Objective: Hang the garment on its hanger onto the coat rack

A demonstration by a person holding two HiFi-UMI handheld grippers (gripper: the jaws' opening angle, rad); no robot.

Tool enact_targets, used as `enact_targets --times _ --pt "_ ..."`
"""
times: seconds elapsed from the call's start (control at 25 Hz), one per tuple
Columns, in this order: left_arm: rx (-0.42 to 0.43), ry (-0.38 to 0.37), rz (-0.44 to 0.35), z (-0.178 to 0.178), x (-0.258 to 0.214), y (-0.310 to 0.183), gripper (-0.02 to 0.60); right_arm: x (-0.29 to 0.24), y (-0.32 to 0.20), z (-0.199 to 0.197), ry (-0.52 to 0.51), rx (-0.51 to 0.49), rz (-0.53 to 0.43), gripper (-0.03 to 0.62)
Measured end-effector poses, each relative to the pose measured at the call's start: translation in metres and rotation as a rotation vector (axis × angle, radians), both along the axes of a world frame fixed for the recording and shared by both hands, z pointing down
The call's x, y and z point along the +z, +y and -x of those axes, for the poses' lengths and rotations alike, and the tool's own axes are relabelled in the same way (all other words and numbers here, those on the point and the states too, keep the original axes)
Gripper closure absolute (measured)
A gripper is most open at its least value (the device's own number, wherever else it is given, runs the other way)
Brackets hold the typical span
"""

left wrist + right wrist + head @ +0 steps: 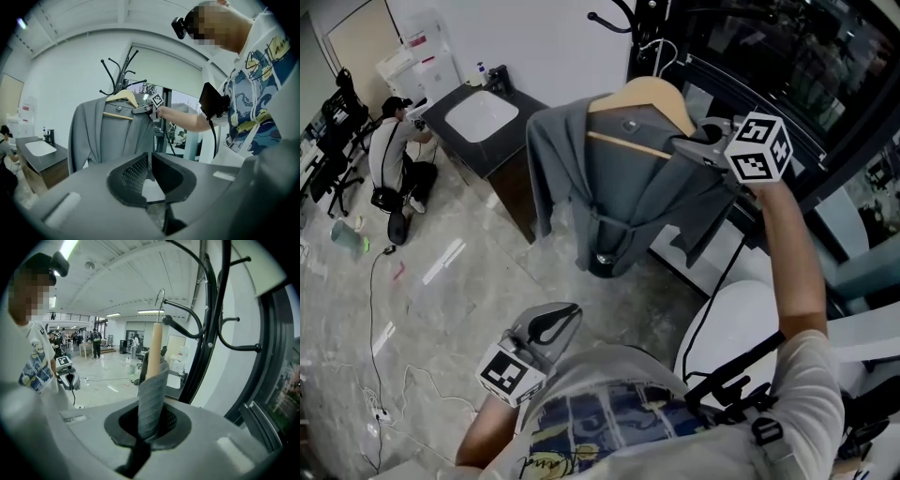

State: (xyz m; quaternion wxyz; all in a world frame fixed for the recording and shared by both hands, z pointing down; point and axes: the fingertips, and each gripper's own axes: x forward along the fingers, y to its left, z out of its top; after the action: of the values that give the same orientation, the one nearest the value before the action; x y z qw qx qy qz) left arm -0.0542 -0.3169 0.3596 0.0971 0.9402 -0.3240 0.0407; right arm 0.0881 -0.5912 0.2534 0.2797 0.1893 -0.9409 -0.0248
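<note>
A grey jacket [609,187] hangs on a wooden hanger [647,94] held up in front of the black coat rack [652,14]. My right gripper [698,150] is shut on the hanger's right shoulder, with jacket cloth [152,399] pinched between its pads. In the right gripper view the metal hook [161,296] stands just beside the ball tip of a rack prong [183,326]; I cannot tell whether they touch. My left gripper [548,323] hangs low by my torso, shut and holding nothing. From the left gripper view the jacket [112,136] and rack [123,75] lie ahead.
A dark counter with a white sink [483,117] stands left of the jacket. A person [394,150] crouches beyond it. Cables [375,281] trail over the floor. A dark-framed window [787,75] runs behind the rack, and a white rounded object [741,319] sits below my right arm.
</note>
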Motion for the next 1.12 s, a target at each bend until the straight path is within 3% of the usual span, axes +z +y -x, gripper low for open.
enact_targets --times 0.68,1.12 --pt "0.009 -0.020 0.022 -0.012 0.007 -0.019 0.552 0.049 -0.060 -0.007 0.060 0.015 0.046 0.586" --pt "-0.026 -0.036 0.023 -0.005 0.013 -0.021 0.552 0.063 -0.073 -0.003 0.021 0.011 0.052 0.586"
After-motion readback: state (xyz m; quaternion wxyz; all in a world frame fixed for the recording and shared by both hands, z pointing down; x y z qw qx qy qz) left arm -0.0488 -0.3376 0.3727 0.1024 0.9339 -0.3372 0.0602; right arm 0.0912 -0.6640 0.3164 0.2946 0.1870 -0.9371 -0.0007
